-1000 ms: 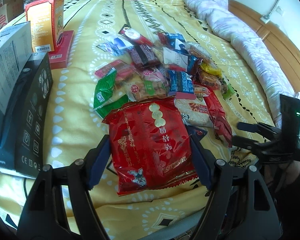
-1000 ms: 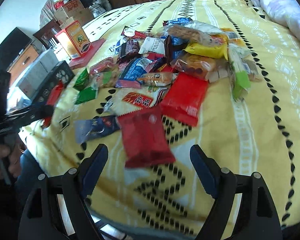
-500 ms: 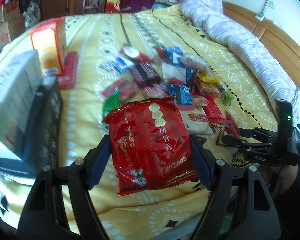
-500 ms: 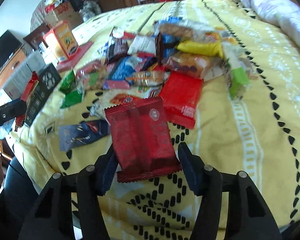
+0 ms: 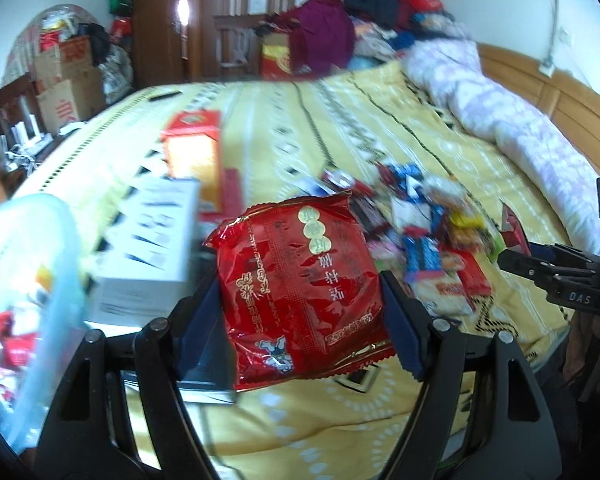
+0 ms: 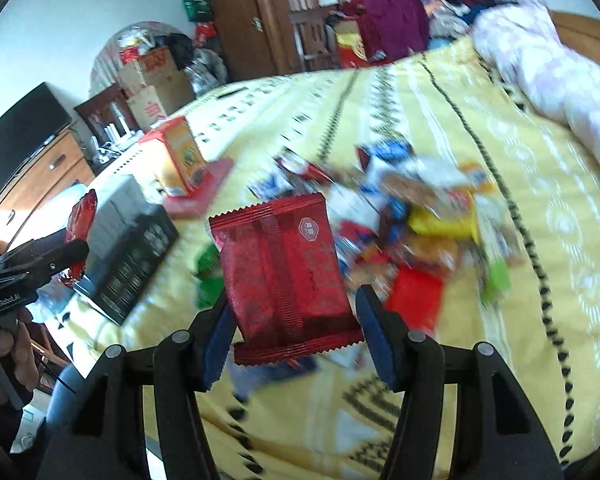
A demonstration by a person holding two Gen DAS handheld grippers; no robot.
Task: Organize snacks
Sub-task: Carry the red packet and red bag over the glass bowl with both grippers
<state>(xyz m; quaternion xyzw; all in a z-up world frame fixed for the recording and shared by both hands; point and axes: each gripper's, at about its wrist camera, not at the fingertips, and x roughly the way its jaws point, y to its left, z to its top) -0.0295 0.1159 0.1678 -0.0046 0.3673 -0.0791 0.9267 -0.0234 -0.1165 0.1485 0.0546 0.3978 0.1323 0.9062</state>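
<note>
My left claw point(image 5: 300, 312) is clamped on a big red snack bag point(image 5: 300, 292), its blue pads pressing the bag's two side edges, so the jaws stand fairly wide with the bag filling the gap. The bag hangs clear of the yellow bedspread point(image 5: 340, 128), with its crimped bottom seam nearest my wrist. Beside it on the left I see a white box point(image 5: 152, 248) lying on a black box, an orange carton point(image 5: 194, 160) behind them, and a pale blue tub point(image 5: 32, 280) at the far left edge with red wrappers inside. My right claw point(image 6: 296, 332) has just been closing, and its narrower jaws now grip a smaller dark red packet point(image 6: 284, 276) by its lower sides; that packet too is lifted off the bedspread point(image 6: 440, 128). The rest of the snack pile point(image 6: 420, 216) lies loose on the bed beyond both claws, blurred, near the middle of the cover.
</note>
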